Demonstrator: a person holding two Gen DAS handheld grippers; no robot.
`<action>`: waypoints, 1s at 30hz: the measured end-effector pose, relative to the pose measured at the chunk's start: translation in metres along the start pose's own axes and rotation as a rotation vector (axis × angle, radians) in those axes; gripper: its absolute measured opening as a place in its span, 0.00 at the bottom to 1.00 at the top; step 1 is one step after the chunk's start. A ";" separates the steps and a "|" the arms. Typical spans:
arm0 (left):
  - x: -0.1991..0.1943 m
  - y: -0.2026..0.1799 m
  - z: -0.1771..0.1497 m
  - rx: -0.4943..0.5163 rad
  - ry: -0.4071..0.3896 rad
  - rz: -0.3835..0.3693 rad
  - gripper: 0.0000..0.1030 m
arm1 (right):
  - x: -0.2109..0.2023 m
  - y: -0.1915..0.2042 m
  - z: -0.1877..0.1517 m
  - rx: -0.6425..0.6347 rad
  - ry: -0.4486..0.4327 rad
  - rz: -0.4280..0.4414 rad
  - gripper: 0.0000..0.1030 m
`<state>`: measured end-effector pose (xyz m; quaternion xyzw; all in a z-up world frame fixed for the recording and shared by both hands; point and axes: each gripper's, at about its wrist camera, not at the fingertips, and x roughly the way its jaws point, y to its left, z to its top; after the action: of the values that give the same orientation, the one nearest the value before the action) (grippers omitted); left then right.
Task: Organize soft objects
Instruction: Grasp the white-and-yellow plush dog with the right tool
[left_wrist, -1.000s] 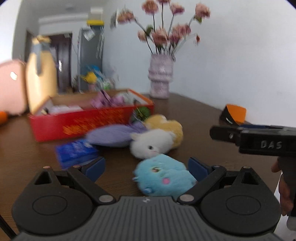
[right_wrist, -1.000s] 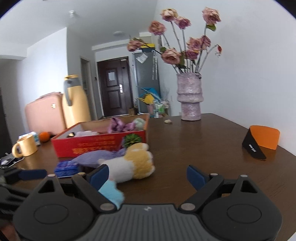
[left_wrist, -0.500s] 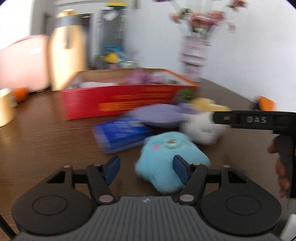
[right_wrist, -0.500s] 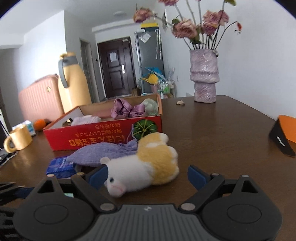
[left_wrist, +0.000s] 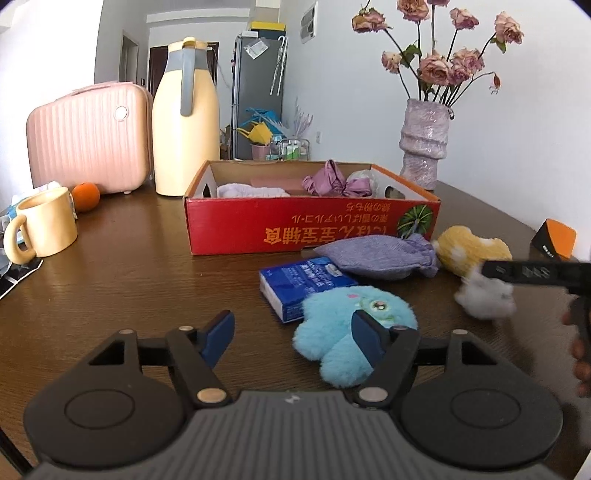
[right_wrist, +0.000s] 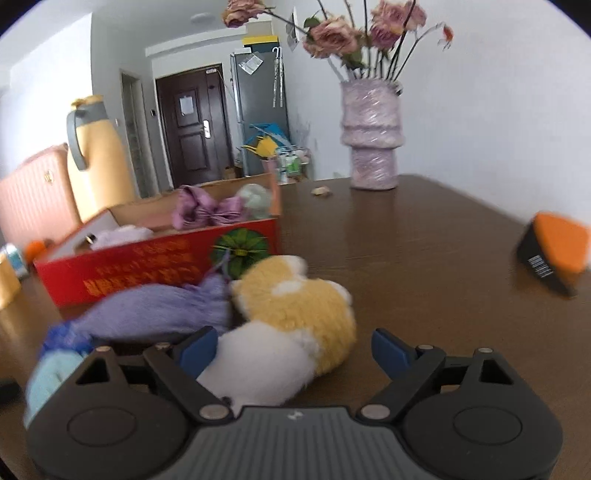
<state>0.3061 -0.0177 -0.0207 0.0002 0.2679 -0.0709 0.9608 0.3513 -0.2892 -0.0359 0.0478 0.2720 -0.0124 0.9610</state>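
A: Where do your 2 claws stand?

B: My left claw (left_wrist: 291, 332) is low over the table (left_wrist: 129, 258), jaws opening. The blue plush (left_wrist: 343, 325) lies at my right-hand finger, mostly outside the gap; that pad sits against its fur, and the other pad is clear of it. Nothing is gripped.

A: And the right one?

B: My right claw (right_wrist: 291, 347) is wide, jaws closing. The white-and-yellow plush (right_wrist: 288, 325) lies between the fingers, close to the left-hand pad. I cannot tell if that pad touches it; the other pad is well apart from it.

A: What else is near?

B: A purple pouch (left_wrist: 380, 258) lies just in front of the red box (left_wrist: 314, 225), its gathered end beside the yellow part of the plush. A blue tissue pack (left_wrist: 303, 284) sits between the pouch and the blue plush, touching the plush.

A: What is in the box?

B: A purple bow (left_wrist: 332, 181) and a pale cloth (left_wrist: 247, 190). Behind it are a vase (left_wrist: 424, 144) on the right, a cream jug (left_wrist: 184, 118) and a pink case (left_wrist: 88, 136) on the left. A mug (left_wrist: 44, 221) and an orange (left_wrist: 85, 195) stand far left.
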 end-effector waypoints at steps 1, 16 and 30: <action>0.000 -0.002 0.000 -0.001 -0.005 -0.002 0.70 | -0.007 -0.006 -0.002 -0.017 -0.006 -0.036 0.87; -0.015 -0.038 0.007 0.045 -0.043 -0.046 0.72 | -0.008 -0.009 -0.020 -0.077 0.052 0.049 0.50; -0.002 -0.108 -0.018 0.153 0.041 -0.230 0.66 | -0.097 -0.019 -0.059 -0.186 0.011 0.297 0.68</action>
<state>0.2803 -0.1235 -0.0312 0.0442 0.2794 -0.2008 0.9379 0.2370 -0.3020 -0.0363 -0.0017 0.2673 0.1553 0.9510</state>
